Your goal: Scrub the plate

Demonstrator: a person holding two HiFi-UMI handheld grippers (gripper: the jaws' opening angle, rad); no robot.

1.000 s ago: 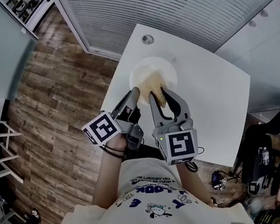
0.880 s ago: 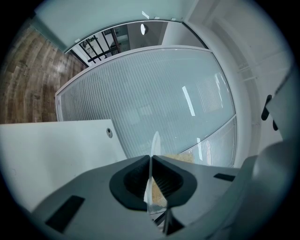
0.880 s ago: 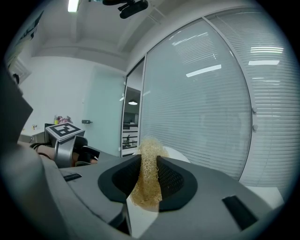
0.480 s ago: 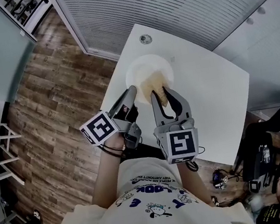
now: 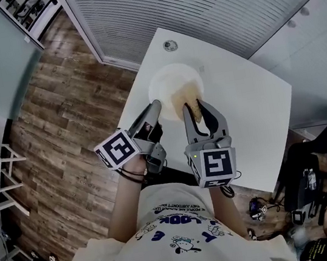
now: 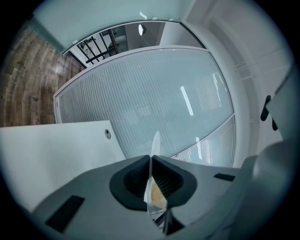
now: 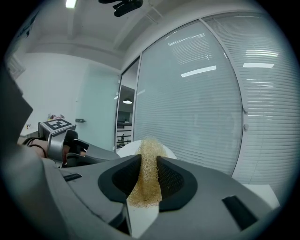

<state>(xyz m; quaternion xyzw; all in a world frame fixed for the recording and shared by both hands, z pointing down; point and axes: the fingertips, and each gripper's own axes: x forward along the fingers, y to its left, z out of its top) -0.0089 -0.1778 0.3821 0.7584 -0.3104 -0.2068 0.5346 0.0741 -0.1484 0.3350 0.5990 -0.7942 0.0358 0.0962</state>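
Plate (image 5: 171,82) sits at the desk's (image 5: 245,101) near-left edge, face up to the head camera and seen as a full round disc. In the left gripper view it is edge-on, a thin white sliver (image 6: 154,145). Left hand-held gripper (image 5: 155,106) pinches its near-left rim, jaws pressed onto the rim on both sides (image 6: 151,180).

Right hand-held gripper (image 5: 194,105) pinches a tan mesh scrubber (image 5: 193,111). The scrubber's long axis runs out along the jaws, its free end pointing at the plate and lying over the plate's near part. In its own view the scrubber (image 7: 146,173) stands squeezed between the pads, with the plate (image 7: 127,150) behind it.

The plate's near rim is hidden by both grippers. Cannot tell if the scrubber tip touches the plate, or if the plate rests on the desk. White on white, so the far rim is faint.
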